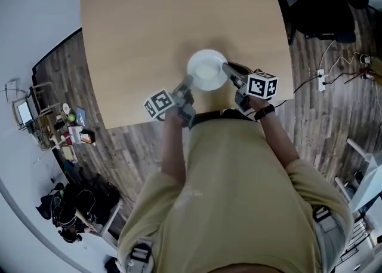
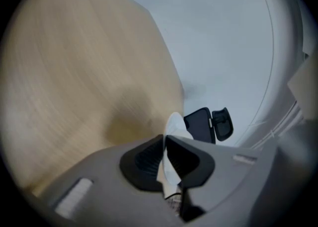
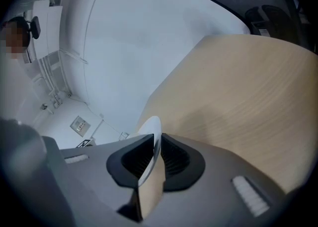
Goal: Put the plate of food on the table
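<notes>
Now, forearms (image 1: 173, 146) outstretched, left gripper (image 1: 188, 82) and right gripper (image 1: 227, 68) pinch opposite rims of the round white plate (image 1: 206, 70) at the near edge of the wooden tabletop (image 1: 149, 39)

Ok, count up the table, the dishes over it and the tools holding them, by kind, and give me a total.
Plates: 1, the white plate.
Grippers: 2, the left gripper and the right gripper, jaws shut on the plate's rim.
Tables: 1, the wooden table.
Total: 4.
</notes>
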Action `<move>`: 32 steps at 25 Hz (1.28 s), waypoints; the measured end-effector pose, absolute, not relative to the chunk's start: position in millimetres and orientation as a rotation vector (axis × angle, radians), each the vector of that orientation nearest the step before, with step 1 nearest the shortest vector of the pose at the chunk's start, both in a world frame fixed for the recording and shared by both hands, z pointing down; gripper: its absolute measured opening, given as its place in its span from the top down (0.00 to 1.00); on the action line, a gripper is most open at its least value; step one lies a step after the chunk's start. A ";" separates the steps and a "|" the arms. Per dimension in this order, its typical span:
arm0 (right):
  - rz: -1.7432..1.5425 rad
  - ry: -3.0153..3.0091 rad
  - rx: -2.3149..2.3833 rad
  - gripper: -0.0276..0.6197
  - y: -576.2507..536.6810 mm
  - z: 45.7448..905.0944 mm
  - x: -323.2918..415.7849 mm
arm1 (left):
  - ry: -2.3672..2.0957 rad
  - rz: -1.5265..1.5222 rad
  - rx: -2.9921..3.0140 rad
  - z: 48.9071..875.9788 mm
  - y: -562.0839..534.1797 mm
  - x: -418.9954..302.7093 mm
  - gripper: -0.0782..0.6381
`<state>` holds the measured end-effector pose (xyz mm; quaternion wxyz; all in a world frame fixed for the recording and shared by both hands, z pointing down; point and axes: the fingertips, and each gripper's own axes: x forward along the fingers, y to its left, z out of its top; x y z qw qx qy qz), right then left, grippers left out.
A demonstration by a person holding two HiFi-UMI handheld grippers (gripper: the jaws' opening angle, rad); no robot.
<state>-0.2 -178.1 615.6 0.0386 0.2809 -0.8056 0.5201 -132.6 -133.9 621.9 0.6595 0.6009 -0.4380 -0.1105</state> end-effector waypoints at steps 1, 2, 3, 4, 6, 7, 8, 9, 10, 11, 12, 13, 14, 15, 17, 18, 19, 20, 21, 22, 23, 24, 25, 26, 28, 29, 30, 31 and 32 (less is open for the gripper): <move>1.596 -2.462 0.877 0.89 -189.2 615.2 -3.3 | -0.997 -0.245 1.359 622.2 -145.7 -135.7 0.86; 1.597 -2.453 0.890 0.89 -200.0 615.7 -6.8 | -1.002 -0.238 1.358 623.3 -157.2 -139.4 0.86; 1.598 -2.445 0.900 0.89 -210.4 617.5 -10.2 | -1.008 -0.230 1.359 625.5 -168.2 -143.0 0.86; 1.598 -2.436 0.909 0.90 -220.2 620.4 -12.9 | -1.012 -0.223 1.361 628.4 -178.5 -146.1 0.86; 1.596 -2.416 0.930 0.90 -238.4 627.2 -16.6 | -1.015 -0.212 1.364 634.5 -197.2 -150.2 0.86; 1.593 -2.406 0.942 0.90 -247.2 630.1 -18.6 | -1.018 -0.207 1.366 637.2 -205.9 -152.1 0.86; 1.589 -2.396 0.953 0.89 -255.9 632.5 -21.2 | -1.023 -0.199 1.368 639.7 -214.3 -154.5 0.86; 1.583 -2.385 0.962 0.90 -264.7 634.7 -24.2 | -1.030 -0.190 1.369 642.0 -222.7 -157.1 0.86; 1.577 -2.374 0.970 0.89 -273.8 637.0 -27.3 | -1.037 -0.180 1.371 644.5 -231.5 -159.8 0.86; 1.573 -2.365 0.976 0.89 -283.3 639.6 -30.3 | -1.043 -0.173 1.374 647.2 -240.9 -162.5 0.86; 1.571 -2.357 0.982 0.89 -293.3 642.3 -33.2 | -1.047 -0.169 1.377 649.8 -251.0 -165.5 0.86; 1.573 -2.352 0.988 0.89 -303.3 644.9 -36.3 | -1.050 -0.167 1.382 652.0 -261.5 -168.8 0.86; 1.577 -2.348 0.994 0.89 -313.1 647.0 -39.2 | -1.055 -0.167 1.388 653.7 -272.0 -172.1 0.86; 1.582 -2.345 1.001 0.89 -322.6 648.6 -41.7 | -1.060 -0.166 1.395 655.1 -282.4 -175.0 0.86; 1.590 -2.343 1.021 0.89 -340.9 651.8 -45.3 | -1.081 -0.157 1.407 658.3 -302.4 -179.0 0.86; 1.593 -2.340 1.033 0.89 -349.3 654.2 -47.4 | -1.096 -0.146 1.411 660.9 -311.5 -181.0 0.86; 1.594 -2.335 1.045 0.89 -356.8 657.2 -50.1 | -1.112 -0.130 1.415 663.9 -319.8 -183.9 0.86; 1.594 -2.328 1.057 0.89 -363.3 660.8 -53.5 | -1.129 -0.112 1.417 667.5 -327.1 -187.5 0.86; 1.593 -2.319 1.069 0.89 -369.4 664.5 -57.2 | -1.145 -0.094 1.418 671.4 -333.6 -191.4 0.86; 1.590 -2.311 1.080 0.89 -375.5 668.3 -61.0 | -1.160 -0.078 1.417 675.5 -339.7 -195.1 0.86; 1.584 -2.304 1.088 0.89 -381.5 672.0 -64.9 | -1.173 -0.065 1.415 679.4 -345.6 -198.8 0.85; 1.575 -2.297 1.094 0.89 -387.2 675.4 -68.7 | -1.187 -0.056 1.413 682.7 -351.2 -202.4 0.85; 1.564 -2.292 1.097 0.89 -392.1 678.1 -72.2 | -1.201 -0.050 1.410 685.5 -356.0 -205.9 0.85; 1.552 -2.287 1.098 0.89 -395.9 680.1 -75.1 | -1.214 -0.044 1.406 687.8 -359.6 -208.5 0.85; 1.526 -2.277 1.098 0.89 -399.5 682.5 -77.7 | -1.234 -0.030 1.396 691.8 -362.6 -210.3 0.85; 1.510 -2.273 1.098 0.89 -399.8 683.0 -77.9 | -1.243 -0.018 1.392 693.7 -362.4 -209.8 0.85; 1.491 -2.268 1.096 0.89 -399.6 683.4 -78.1 | -1.252 -0.004 1.389 695.4 -361.6 -209.4 0.84; 1.470 -2.260 1.094 0.88 -399.1 684.1 -78.5 | -1.260 0.012 1.385 696.9 -360.6 -209.2 0.84; 1.447 -2.248 1.093 0.88 -398.6 685.3 -79.3 | -1.269 0.027 1.381 698.3 -359.5 -209.6 0.84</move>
